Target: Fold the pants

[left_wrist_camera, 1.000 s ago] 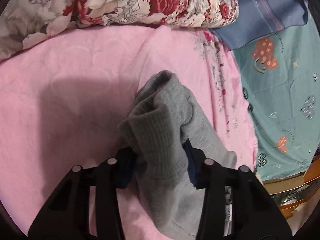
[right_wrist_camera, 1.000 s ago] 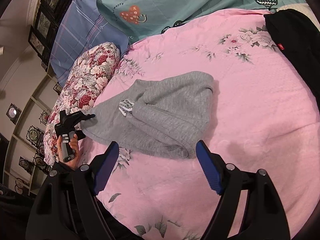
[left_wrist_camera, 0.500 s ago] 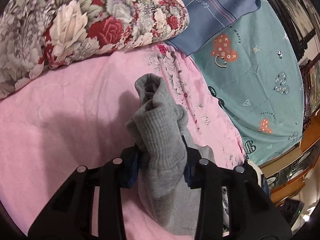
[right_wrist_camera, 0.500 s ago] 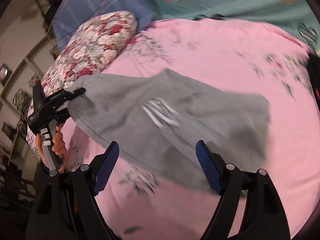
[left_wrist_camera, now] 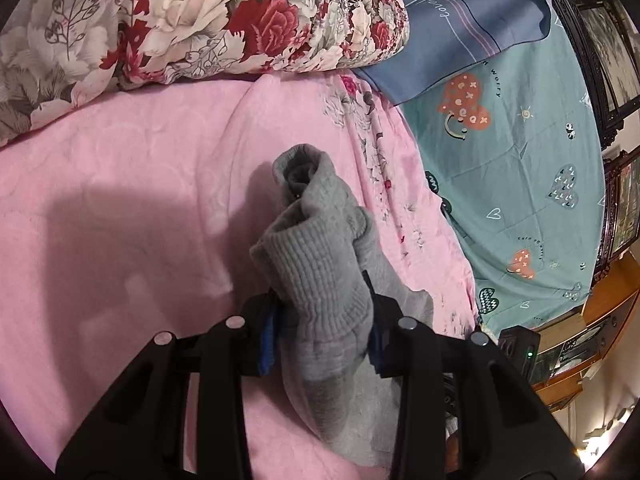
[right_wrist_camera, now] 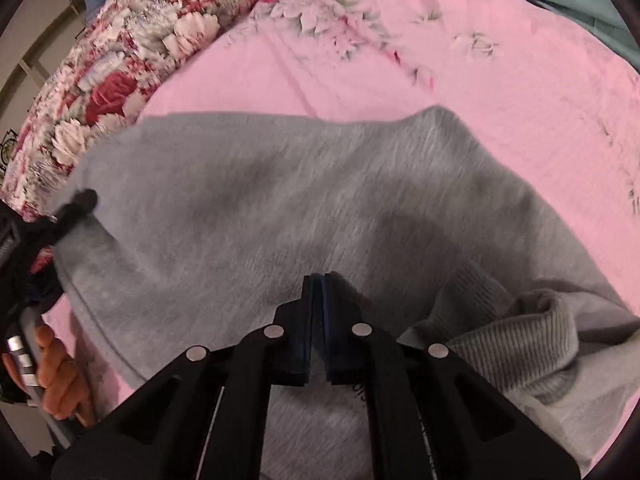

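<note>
Grey pants [right_wrist_camera: 304, 208] spread rumpled over pink sheet [right_wrist_camera: 460, 60], ribbed cuff bunched. Left gripper [left_wrist_camera: 320, 320] clamps cuff; right gripper [right_wrist_camera: 318, 280] jaws pinched together on fabric.

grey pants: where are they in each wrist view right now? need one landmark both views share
Left wrist: grey pants lower centre, ribbed bunch clamped in the left gripper, over the pink sheet.
Right wrist: they fill the middle and lower frame; right gripper closed at bottom centre against the fabric, and whether it pinches any is unclear; left gripper at far left edge.
Shared landmark: floral pillow, top of the left view, upper left of the right.
</note>
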`<state>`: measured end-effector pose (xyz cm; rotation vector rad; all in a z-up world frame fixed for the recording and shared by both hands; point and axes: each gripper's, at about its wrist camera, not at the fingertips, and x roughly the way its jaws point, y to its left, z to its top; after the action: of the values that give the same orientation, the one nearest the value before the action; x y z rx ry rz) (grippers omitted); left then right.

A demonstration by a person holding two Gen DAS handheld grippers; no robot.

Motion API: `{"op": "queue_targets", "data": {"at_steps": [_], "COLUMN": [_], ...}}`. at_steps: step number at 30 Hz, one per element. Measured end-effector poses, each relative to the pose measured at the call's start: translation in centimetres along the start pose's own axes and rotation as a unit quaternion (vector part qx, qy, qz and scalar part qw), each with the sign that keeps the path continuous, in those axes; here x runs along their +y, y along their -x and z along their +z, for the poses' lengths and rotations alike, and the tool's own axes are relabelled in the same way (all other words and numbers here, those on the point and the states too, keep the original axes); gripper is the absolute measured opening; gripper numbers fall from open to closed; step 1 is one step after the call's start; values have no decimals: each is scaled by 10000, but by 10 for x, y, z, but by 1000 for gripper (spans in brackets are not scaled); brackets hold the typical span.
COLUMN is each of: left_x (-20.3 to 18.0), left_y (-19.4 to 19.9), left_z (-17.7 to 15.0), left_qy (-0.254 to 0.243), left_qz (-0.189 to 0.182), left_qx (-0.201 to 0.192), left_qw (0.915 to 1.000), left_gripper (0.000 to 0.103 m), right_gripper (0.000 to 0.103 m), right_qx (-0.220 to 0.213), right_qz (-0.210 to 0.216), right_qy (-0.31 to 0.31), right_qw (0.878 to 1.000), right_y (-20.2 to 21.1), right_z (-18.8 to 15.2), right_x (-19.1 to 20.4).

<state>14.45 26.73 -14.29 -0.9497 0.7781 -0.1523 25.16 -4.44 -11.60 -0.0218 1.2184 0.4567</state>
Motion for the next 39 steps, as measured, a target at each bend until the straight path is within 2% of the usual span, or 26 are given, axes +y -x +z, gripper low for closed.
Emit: {"op": "queue_targets", "data": {"at_steps": [4,8,12,16,21,24,26,30,34,36,39], "left_x": [1,-6,-34,-94,-189,-242,-263,-285,-298,-301,-300], "left_y": [-1,6,22,43,41,16,-5,-46,-65,-71,-94], "left_z": [0,-4,-7,-19,-65,-107,-134,-181,-221,-231,-248], "left_qy": [29,-80,-348,-1035,-2118,-2749,-3067,-3301,-3690,-3802,-4045], "left_qz": [23,141,110,-140,-439,-552,-499,-440,-275,-198,161], "left_qx": [3,-89,-115,-200,4,382,600,1184,1402,1481,1673], "left_qw": [10000,9998,9993,9943,9763,9591,9486,9355,9184,9127,8990], "left_gripper": [35,33,30,28,26,25,25,24,24,24,28], "right_gripper": [5,6,13,13,13,13,13,13,13,13,14], "right_qx": [-32,-926,-1646,-2061,-2222,-2336,-2425,-2572,-2593,-2576,-2529], "right_qz": [190,335,247,242,401,490,533,541,584,628,701], "right_qy": [-215,-383,-1032,-1939,-2795,-3030,-3105,-3195,-3305,-3345,-3362], "right_qw": [9996,9944,9806,9588,9332,9226,9176,9104,9056,9043,9045], "right_y": [23,100,174,210,225,234,240,252,255,254,248], "right_z": [-2,-16,-58,-121,-197,-230,-246,-274,-295,-301,-302], "right_x": [-4,-18,-73,-139,-202,-223,-230,-242,-254,-258,-260]}}
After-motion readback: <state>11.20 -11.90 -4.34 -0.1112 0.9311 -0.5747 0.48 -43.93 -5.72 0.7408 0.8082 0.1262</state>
